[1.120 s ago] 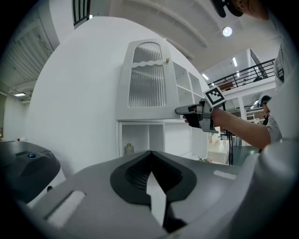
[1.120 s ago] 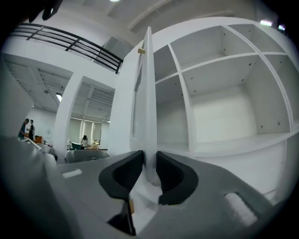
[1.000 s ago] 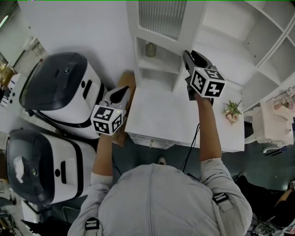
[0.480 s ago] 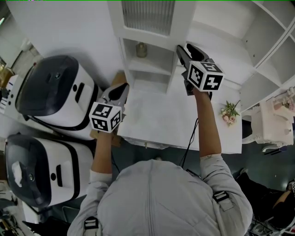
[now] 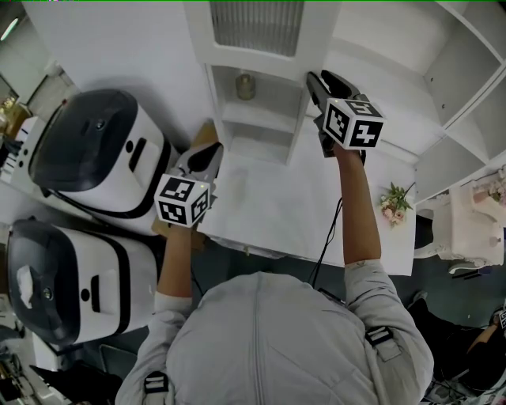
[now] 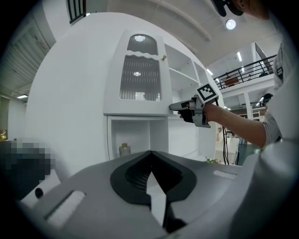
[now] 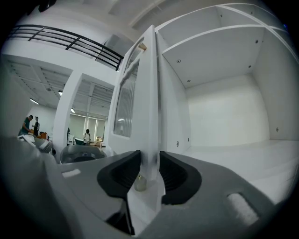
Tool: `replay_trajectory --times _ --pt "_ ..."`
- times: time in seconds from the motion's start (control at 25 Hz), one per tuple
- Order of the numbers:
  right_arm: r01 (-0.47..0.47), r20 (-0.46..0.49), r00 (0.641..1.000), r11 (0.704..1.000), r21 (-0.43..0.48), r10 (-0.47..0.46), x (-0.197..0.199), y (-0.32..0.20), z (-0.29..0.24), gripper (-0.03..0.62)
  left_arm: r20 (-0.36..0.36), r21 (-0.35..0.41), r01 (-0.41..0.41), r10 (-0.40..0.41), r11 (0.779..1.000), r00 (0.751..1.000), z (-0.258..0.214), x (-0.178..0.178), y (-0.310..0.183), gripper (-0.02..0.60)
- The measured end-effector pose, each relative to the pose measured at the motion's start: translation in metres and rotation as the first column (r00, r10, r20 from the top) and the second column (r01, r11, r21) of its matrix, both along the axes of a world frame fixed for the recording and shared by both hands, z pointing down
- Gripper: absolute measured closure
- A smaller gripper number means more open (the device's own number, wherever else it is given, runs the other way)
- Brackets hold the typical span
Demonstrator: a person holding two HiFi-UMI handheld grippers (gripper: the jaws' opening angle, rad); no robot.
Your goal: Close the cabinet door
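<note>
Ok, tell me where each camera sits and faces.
Head view: on the person's head, facing steeply down at the cabinet door, left gripper, right gripper and the person's forearms.
Left gripper view: on the left gripper, facing the door's glass front over shut, empty jaws; the right forearm shows.
Right gripper view: on the right gripper, facing along the door's edge; its jaws have just been closing on it.
Shared: head and left gripper views both show the right gripper at the door.
</note>
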State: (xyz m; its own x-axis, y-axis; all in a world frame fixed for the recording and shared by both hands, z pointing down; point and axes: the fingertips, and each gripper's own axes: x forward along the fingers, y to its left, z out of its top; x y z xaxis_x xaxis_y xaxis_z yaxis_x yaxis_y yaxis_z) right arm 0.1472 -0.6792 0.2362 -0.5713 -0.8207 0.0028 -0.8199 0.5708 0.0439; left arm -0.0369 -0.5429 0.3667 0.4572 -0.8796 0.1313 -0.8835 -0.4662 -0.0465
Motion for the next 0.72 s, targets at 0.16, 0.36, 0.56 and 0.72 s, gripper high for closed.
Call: replay_trajectory --times 0.16,0.36,0.56,0.72 --pt "0.01 -0.02 1.0 1.0 0.01 -0.01 -0.002 -0.007 0.001 0.485 -0.002 -0.007 0.025 -0.025 1.0 1.0 0.004 -0.002 0.007 0.565" --pt "0.005 -0.03 1.0 1.0 0.01 -0.005 -0.002 -0.015 -0.001 0.485 0.0 -0.016 0.048 -0.048 0.999 0.999 0.007 -0.003 0.019 0.565" --pt "-0.043 -0.053 0.998 0.999 0.02 0.044 0.0 -0.026 -0.002 0.484 0.006 -0.026 0.071 -0.071 0.997 0.997 0.011 -0.007 0.034 0.565" --pt "-0.047 -0.047 0.998 0.999 0.008 0.047 0.0 -0.028 -0.002 0.482 0.01 -0.036 0.083 -0.083 0.996 0.996 0.014 -0.011 0.047 0.565"
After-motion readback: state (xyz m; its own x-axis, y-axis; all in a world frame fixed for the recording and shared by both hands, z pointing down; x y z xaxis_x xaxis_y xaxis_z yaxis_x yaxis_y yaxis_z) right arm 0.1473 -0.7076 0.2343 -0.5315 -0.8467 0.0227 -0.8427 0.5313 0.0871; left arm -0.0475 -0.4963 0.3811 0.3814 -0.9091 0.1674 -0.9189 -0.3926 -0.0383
